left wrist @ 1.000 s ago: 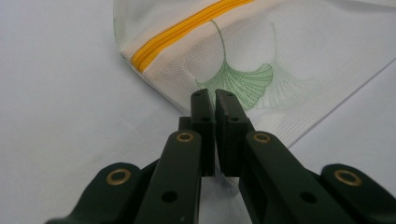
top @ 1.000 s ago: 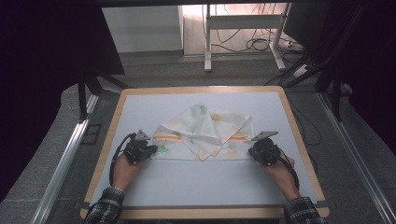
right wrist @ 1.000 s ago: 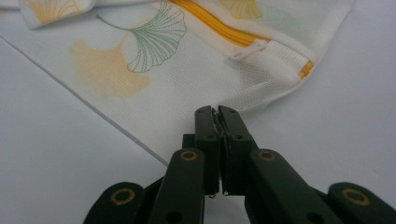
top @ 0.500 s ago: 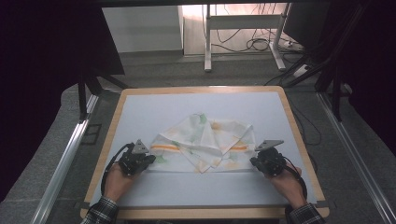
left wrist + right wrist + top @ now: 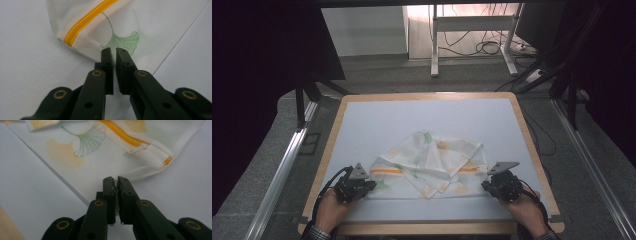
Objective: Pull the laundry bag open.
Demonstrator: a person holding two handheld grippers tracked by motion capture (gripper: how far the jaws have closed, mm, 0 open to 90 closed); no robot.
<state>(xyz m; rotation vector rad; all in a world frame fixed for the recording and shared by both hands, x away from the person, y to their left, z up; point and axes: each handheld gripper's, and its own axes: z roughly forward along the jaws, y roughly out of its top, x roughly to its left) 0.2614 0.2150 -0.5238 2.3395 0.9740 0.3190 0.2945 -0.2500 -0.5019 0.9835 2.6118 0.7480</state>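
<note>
At the near edge of the table [image 5: 362,112], the left gripper [image 5: 368,185] and the right gripper [image 5: 486,186] sit well apart, each at a near corner of the cloth [image 5: 432,162]. In the left gripper view the jaws are pressed nearly together, pinching thin fabric by a green leaf print [image 5: 123,42]. In the right gripper view the jaws likewise clamp the cloth's edge. Beyond them the cloth spreads rumpled toward the table's middle, its orange stripe [image 5: 384,171] running left to right.
</note>
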